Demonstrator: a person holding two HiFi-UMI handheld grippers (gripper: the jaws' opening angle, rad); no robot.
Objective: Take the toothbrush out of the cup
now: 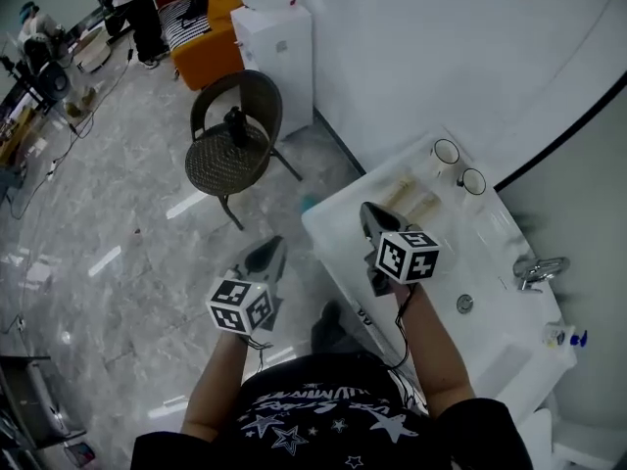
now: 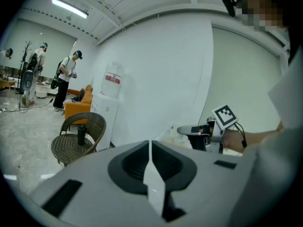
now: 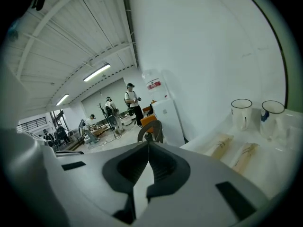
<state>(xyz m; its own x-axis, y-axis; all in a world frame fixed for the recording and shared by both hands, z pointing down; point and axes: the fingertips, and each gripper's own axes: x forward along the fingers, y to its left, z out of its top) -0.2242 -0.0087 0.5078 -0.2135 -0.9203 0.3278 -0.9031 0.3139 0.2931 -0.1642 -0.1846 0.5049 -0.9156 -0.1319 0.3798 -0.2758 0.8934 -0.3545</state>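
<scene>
Two white cups stand at the far end of a white sink counter. In the right gripper view the cups are to the right and ahead; the right one shows a small blue mark, and I cannot tell whether it is a toothbrush. My right gripper hovers over the counter's near left part, shut and empty, well short of the cups. My left gripper hangs over the floor left of the counter, jaws together with nothing in them. The left gripper view shows the right gripper ahead.
Two pale wooden-coloured packets lie on the counter before the cups. A basin with drain and tap is to the right. A wicker chair and a water dispenser stand on the floor at left. People stand far off.
</scene>
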